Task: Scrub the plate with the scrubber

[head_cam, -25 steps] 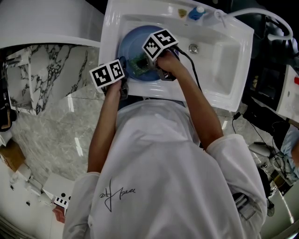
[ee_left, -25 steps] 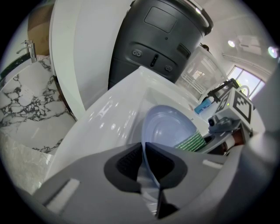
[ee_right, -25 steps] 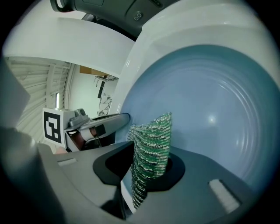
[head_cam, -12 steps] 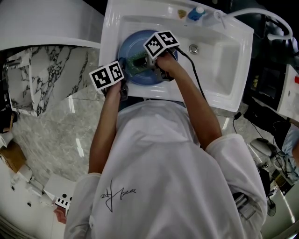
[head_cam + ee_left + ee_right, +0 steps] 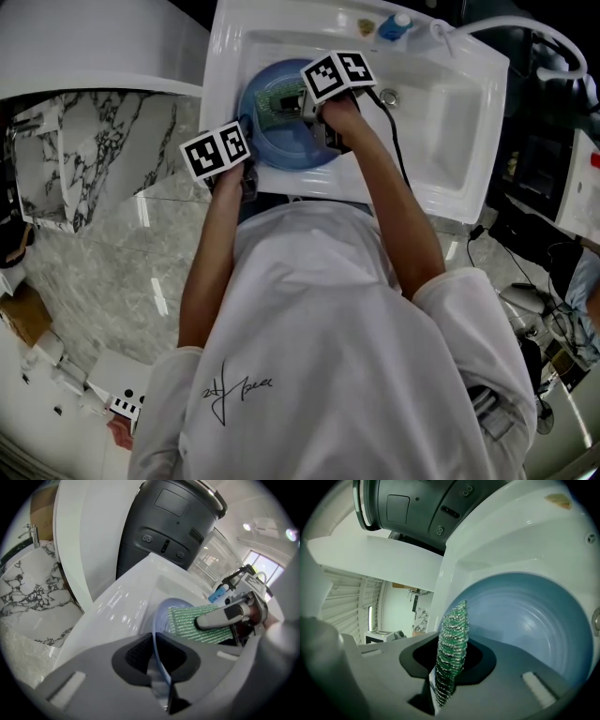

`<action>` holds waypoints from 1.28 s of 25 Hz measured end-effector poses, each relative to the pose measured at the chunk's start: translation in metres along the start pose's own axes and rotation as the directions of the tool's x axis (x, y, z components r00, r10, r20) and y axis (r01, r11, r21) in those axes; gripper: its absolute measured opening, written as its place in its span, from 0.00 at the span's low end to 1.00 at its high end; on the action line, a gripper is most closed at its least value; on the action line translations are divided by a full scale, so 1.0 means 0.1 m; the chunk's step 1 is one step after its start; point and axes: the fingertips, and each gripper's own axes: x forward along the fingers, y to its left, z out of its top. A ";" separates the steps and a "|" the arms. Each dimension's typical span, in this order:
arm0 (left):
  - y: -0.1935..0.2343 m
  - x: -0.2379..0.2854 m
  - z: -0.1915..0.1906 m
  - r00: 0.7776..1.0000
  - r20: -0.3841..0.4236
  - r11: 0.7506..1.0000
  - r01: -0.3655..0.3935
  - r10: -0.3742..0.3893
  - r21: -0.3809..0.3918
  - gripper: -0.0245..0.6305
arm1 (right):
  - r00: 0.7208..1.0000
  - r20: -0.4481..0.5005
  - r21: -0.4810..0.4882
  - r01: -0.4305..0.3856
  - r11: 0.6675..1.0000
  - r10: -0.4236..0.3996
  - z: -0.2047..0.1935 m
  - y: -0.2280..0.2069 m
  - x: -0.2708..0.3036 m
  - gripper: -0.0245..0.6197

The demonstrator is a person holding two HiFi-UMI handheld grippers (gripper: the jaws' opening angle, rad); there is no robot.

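plate (image 5: 281, 150) leans in the sink (image 5: 450, 94); we clamp its rim with the left tool (image 5: 157, 667) so it cannot slide (our judgement), while the right tool (image 5: 450, 667) pinches the green scrubber (image 5: 452, 644) near its face.

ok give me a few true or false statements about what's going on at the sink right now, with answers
1. The left gripper has its jaws closed on the rim of the plate. True.
2. The right gripper holds a yellow sponge. False: its jaws are closed on a green scrubber.
3. The plate stands in a drying rack. False: it sits in the white sink.
4. In the head view the scrubber is over the plate's face. True.
5. A blue-capped bottle stands at the sink's back edge. True.
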 end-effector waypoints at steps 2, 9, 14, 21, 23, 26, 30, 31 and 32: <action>0.00 0.00 0.00 1.000 0.000 1.000 0.001 -0.001 0.001 0.15 | 1.000 0.009 0.013 0.003 1.000 -0.003 0.03 -0.01 0.03 0.14; -0.02 0.00 0.00 1.000 -0.002 1.000 0.005 -0.005 0.002 0.15 | 1.000 0.030 0.088 -0.005 0.996 0.003 0.08 -0.12 0.16 0.14; 0.01 0.00 0.01 1.000 0.000 1.000 0.001 -0.001 -0.007 0.15 | 1.000 0.027 0.124 -0.014 0.992 0.011 0.09 -0.19 0.19 0.14; 0.01 0.00 0.01 1.000 0.002 1.000 0.001 -0.001 -0.006 0.15 | 1.000 0.011 0.146 -0.009 0.989 0.007 0.08 -0.29 0.15 0.14; 0.01 0.00 0.01 1.000 0.001 1.000 0.002 -0.002 -0.005 0.15 | 1.000 0.012 0.145 -0.002 0.989 0.001 0.09 -0.31 0.13 0.14; 0.00 -0.01 0.01 1.000 0.000 1.000 0.002 -0.002 -0.001 0.15 | 1.000 0.015 0.144 0.003 0.990 -0.006 0.09 -0.33 0.11 0.14; 0.00 -0.01 0.01 1.000 0.002 1.000 -0.002 0.002 0.002 0.15 | 1.000 0.012 0.147 0.008 0.989 -0.010 0.09 -0.35 0.10 0.14; 0.00 0.00 0.01 1.000 0.002 1.000 -0.001 0.001 0.002 0.15 | 1.000 0.012 0.148 0.009 0.989 -0.011 0.09 -0.36 0.09 0.14; 0.01 0.00 0.00 1.000 0.002 1.000 -0.001 0.001 0.002 0.15 | 1.000 0.012 0.150 0.010 0.989 -0.012 0.10 -0.37 0.09 0.14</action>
